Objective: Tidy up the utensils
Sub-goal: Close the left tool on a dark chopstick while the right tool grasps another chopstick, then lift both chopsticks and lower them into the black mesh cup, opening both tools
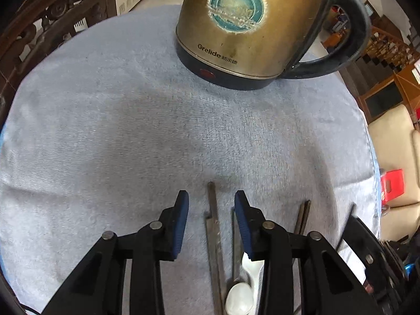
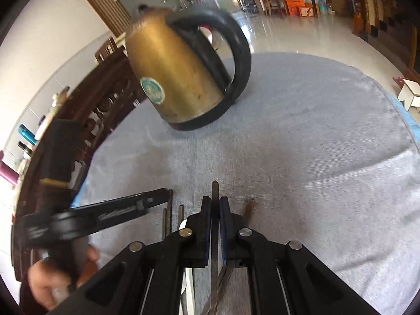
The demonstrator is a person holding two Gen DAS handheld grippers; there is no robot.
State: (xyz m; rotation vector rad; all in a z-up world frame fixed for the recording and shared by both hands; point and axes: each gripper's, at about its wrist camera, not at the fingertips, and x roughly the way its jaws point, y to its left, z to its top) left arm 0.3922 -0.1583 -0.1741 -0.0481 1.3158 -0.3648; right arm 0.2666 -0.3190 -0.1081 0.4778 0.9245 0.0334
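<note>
Several dark chopsticks lie on a blue-grey cloth (image 1: pixel 105 131). In the left wrist view my left gripper (image 1: pixel 211 199) is open, its fingers on either side of one chopstick (image 1: pixel 213 210). A white spoon (image 1: pixel 242 294) lies under its right finger, with another chopstick (image 1: pixel 302 218) further right. In the right wrist view my right gripper (image 2: pixel 215 204) is shut on a dark chopstick (image 2: pixel 215 191) whose tip sticks out past the pads. Another chopstick (image 2: pixel 248 210) lies just to its right, and two more (image 2: pixel 168 220) to its left, near the left gripper (image 2: pixel 157 197).
A brass-coloured electric kettle (image 1: pixel 236 26) with a black handle stands at the far side of the cloth and also shows in the right wrist view (image 2: pixel 178 78). A carved dark wooden chair (image 1: pixel 39 26) borders the table on the left. The cloth (image 2: pixel 315 144) ends at the round table's edge.
</note>
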